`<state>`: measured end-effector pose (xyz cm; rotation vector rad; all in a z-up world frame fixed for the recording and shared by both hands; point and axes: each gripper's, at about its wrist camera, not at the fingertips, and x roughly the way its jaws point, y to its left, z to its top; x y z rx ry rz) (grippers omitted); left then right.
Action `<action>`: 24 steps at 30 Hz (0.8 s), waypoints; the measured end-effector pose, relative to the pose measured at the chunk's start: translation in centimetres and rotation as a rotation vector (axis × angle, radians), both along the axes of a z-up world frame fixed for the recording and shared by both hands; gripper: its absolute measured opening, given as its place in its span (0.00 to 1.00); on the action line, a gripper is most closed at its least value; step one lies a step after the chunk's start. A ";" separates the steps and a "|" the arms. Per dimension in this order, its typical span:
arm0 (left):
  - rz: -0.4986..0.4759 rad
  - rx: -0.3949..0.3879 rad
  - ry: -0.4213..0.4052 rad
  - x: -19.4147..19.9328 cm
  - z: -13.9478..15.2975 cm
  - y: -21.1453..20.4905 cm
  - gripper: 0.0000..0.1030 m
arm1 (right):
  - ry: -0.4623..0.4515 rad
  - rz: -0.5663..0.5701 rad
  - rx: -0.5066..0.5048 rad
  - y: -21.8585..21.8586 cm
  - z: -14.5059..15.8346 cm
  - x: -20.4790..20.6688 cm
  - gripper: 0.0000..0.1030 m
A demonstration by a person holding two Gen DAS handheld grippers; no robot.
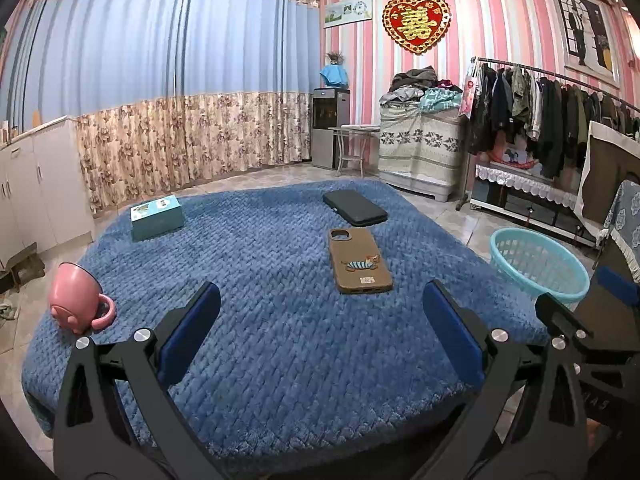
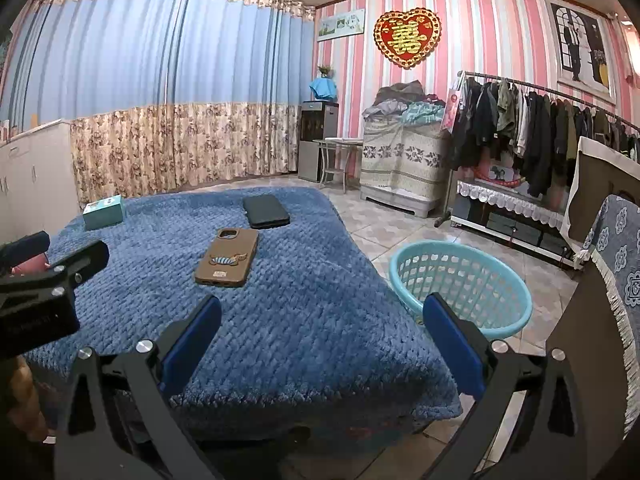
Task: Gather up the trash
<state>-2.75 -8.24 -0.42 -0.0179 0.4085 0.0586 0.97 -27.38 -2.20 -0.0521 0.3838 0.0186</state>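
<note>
A table covered with a blue fluffy cloth (image 1: 260,300) holds a brown phone case (image 1: 359,261), a black case (image 1: 355,207), a teal box (image 1: 157,217) and a pink mug (image 1: 78,298) lying on its side. A light blue plastic basket (image 2: 460,286) stands on the floor to the table's right and looks empty. My left gripper (image 1: 320,320) is open and empty above the near part of the cloth. My right gripper (image 2: 320,332) is open and empty over the table's near right corner, left of the basket. The brown case (image 2: 227,257), black case (image 2: 265,211) and box (image 2: 103,212) also show in the right wrist view.
White cabinets (image 1: 36,184) line the left wall. A clothes rack (image 1: 560,120), a covered chest with piled laundry (image 1: 420,140) and a water dispenser (image 1: 329,128) stand at the back right. A cloth-draped chair (image 2: 616,272) is close on the right.
</note>
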 end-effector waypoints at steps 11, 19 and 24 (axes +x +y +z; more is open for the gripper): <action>0.018 0.020 -0.021 -0.5 0.2 0.1 0.95 | -0.011 0.010 -0.009 0.2 0.0 -0.1 0.96; 0.017 0.025 -0.022 -0.5 0.2 0.1 0.95 | -0.010 0.008 0.003 0.0 0.1 -0.1 0.96; 0.013 0.029 -0.028 -0.7 0.4 0.1 0.95 | -0.013 0.011 0.004 0.0 0.2 0.0 0.96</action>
